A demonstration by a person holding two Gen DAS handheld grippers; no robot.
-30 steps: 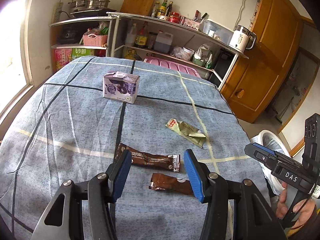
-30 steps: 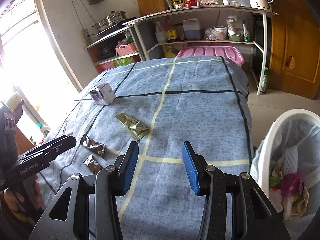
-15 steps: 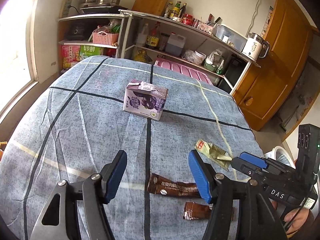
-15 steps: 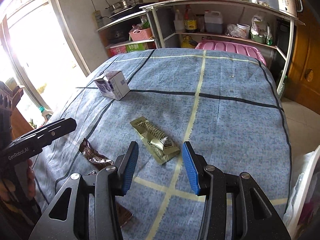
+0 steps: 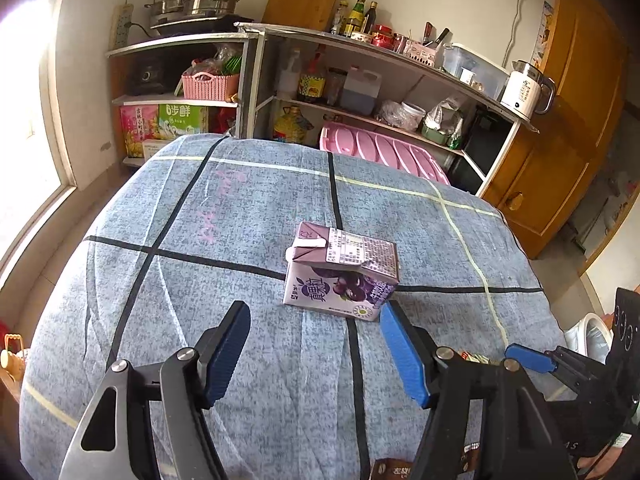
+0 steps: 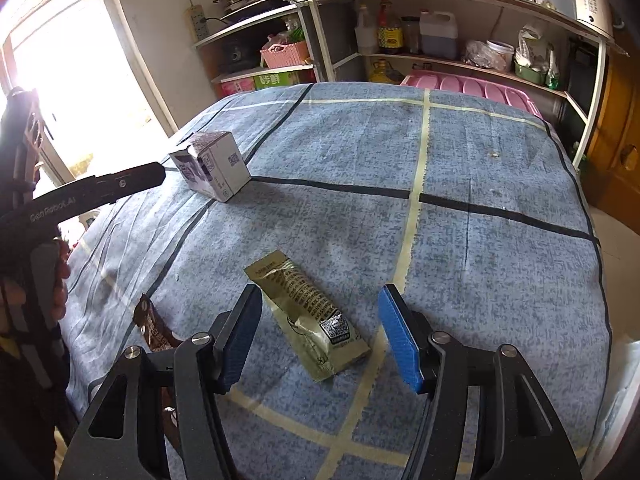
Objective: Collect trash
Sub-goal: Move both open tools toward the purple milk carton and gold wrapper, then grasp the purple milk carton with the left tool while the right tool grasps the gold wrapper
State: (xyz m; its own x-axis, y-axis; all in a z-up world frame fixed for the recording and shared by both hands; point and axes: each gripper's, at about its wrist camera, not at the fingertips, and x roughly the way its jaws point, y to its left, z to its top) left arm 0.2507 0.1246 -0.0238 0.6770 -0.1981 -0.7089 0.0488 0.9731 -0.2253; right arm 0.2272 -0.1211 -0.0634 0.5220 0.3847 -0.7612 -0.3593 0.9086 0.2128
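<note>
the purple drink carton (image 5: pixel 342 270) sits low-centre in my left view, resting on the blue checked cloth (image 5: pixel 224 240) just where two dark lines cross, and it lies dead ahead of my left gripper (image 5: pixel 316 354), a little beyond the fingertips and slightly toward the right pad. its long side runs across the frame, so i judge the jaws have to straddle that width. they are opening now, with nothing between them, only bare cloth. in my right view the green wrapper (image 6: pixel 306 314) lies low-centre, flat on the cloth, its long axis slanting from upper left to lower right, and it is already between the pads of my right gripper (image 6: pixel 318 340), untouched. these jaws are opening too and press on nothing. so each hand has its own piece: the left is nearer the carton, the right nearer the wrapper. a brown wrapper (image 6: pixel 154 326) at lower left of the right view is partly hidden behind my finger, and only a scrap of it shows at the bottom edge of the left view. of the bin i see just a white rim (image 5: pixel 592 330) at the right edge.
</note>
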